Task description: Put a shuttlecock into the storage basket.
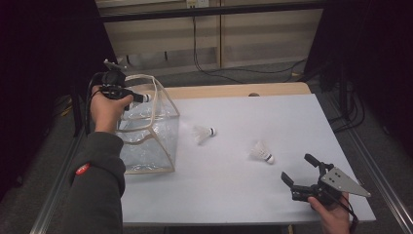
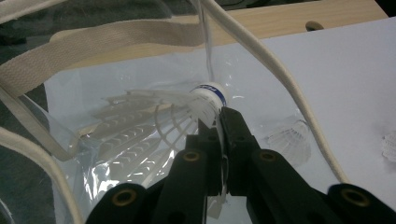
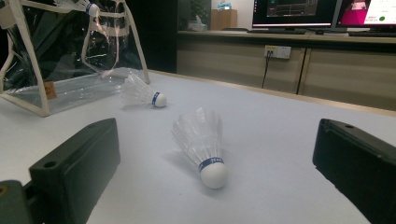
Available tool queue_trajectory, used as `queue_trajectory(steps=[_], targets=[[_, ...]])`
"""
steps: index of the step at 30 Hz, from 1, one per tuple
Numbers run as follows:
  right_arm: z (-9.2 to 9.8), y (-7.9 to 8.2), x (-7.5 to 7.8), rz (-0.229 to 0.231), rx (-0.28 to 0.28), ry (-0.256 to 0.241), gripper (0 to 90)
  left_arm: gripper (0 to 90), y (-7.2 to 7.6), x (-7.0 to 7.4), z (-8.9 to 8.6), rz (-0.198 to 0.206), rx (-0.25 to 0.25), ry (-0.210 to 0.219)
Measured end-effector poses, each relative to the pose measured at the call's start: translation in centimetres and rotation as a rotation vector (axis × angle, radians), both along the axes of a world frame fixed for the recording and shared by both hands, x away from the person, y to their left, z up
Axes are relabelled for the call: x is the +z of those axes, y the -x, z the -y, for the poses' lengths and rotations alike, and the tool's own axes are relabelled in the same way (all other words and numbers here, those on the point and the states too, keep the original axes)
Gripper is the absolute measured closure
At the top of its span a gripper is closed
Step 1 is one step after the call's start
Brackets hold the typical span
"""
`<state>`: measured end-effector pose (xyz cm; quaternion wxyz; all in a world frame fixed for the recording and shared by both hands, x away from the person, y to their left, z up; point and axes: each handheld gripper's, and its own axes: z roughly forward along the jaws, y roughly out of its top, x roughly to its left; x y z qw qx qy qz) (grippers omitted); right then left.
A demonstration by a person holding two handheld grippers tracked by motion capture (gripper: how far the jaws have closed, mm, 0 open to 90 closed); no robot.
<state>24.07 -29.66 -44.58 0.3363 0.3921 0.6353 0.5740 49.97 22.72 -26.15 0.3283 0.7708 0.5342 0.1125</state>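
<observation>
We find one shuttlecock (image 2: 187,109) clamped by its feather skirt between the jaws of the left gripper (image 2: 219,122), cork end upward, blue band visible around the cork. In the left gripper view it hangs at the open mouth of the clear bag (image 1: 148,131), with the bag's cream edging straps passing on either side of it. In the high view the left gripper (image 1: 139,97) sits over the top of the bag, near the worktop's (image 1: 272,195) far left corner, held by the left hand (image 1: 106,108).

We note the bag stands upright along the left edge of the worktop, transparent walls, cream binding on every seam.

A second shuttlecock (image 1: 203,132) lies on its side on the worktop just right of the bag, apart from it, cork pointing right. A third shuttlecock (image 1: 261,152) lies further toward the near right, cork toward the near edge; in the right gripper view it (image 3: 203,144) rests between and beyond the two jaws, touching neither.

The right gripper (image 1: 300,171) is near the worktop's near right corner, jaws spread wide with nothing in them, aimed at the third shuttlecock. The right hand (image 1: 333,217) holds it from the near edge, grey plate on top.

Beyond the far edge we record a wooden strip (image 1: 234,90) and cabinets (image 1: 219,34) behind.
</observation>
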Motion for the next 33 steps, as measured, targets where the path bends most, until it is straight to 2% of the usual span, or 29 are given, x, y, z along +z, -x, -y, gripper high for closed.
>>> queue_trajectory(steps=[5,19,33], targets=[[-0.01,0.03,0.02,-0.003,0.000,-0.006,1.0,87.5,-0.08,-0.12,0.05,0.006,0.009,0.004],[0.04,0.03,0.00,0.000,-0.001,-0.001,1.0,87.3,-0.34,-0.67,0.05,-0.013,0.004,-0.007],[0.01,0.03,0.04,0.003,0.001,-0.003,1.0,85.3,-0.37,-0.92,-0.25,-0.007,0.007,-0.013]])
